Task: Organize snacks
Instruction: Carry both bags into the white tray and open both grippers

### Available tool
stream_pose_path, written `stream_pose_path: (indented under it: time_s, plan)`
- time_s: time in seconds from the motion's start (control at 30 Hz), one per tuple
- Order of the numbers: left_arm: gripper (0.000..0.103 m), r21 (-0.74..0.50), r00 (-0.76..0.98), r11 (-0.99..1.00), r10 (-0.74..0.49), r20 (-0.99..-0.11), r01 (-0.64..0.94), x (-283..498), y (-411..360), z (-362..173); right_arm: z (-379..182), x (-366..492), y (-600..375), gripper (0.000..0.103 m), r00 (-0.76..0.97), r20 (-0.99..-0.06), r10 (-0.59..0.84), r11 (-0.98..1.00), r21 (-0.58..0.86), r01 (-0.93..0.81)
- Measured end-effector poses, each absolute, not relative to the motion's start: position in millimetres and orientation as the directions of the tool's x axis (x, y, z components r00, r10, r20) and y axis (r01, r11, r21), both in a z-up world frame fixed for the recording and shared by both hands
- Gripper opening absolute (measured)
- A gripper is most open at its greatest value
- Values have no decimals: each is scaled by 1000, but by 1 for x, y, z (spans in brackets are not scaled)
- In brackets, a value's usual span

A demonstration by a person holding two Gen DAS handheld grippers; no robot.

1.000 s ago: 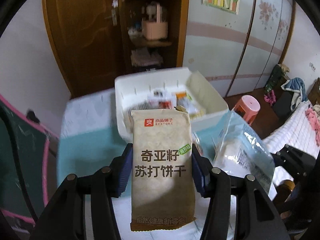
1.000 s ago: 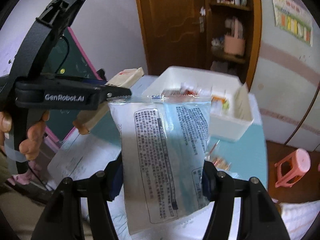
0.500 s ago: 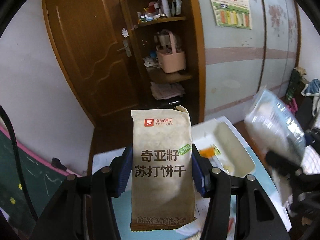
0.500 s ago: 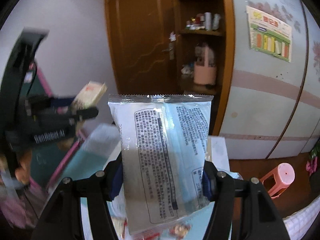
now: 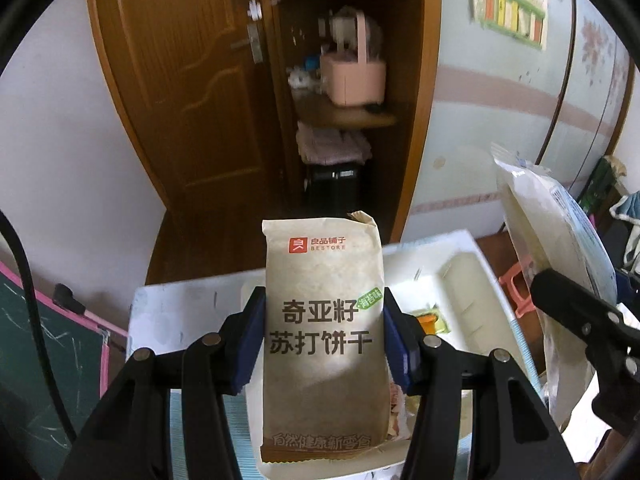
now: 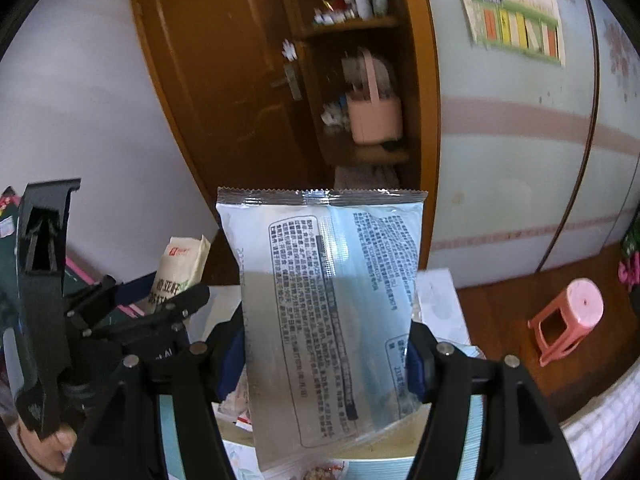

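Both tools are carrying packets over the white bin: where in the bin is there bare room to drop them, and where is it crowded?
In the white bin, the far right compartment looks bare along the right wall. Near the orange packet and under the tan cracker packet it is crowded. The blue-white packet hides the rest.

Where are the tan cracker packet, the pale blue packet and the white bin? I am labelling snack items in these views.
Tan cracker packet (image 5: 324, 320): left wrist view, printed front, between the pads.
Pale blue packet (image 6: 332, 300): right wrist view, printed back panel.
White bin (image 5: 472, 280): left wrist view, bare inner wall.
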State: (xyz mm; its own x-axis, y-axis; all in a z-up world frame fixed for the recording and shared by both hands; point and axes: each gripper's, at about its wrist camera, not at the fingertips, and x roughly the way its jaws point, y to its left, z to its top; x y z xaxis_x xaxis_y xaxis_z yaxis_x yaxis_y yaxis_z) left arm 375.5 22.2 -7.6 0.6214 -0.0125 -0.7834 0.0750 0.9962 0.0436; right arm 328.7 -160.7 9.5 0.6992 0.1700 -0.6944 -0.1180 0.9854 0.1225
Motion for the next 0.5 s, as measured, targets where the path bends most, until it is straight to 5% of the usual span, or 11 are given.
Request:
stream_pose_path:
  time_s: [0.27,0.3,0.37,0.5]
  plan:
    - [56,58,551,996,10,-834,71,401,14,-60,-31,368,-165,66,637,-754,160,987,143,-78]
    - [61,66,539,995,17,-842,70,403,14,-67,-35,371,-165,67,628,-760,169,985,154,-78]
    - [101,58,513,995,10,-858,78,403,14,-75,-44,379,-167,67,606,-776,178,982,180,-58]
    - [103,3,457,995,-42,-888,97,402,14,-95,-61,387,-168,79,552,-813,183,980,198,-33]
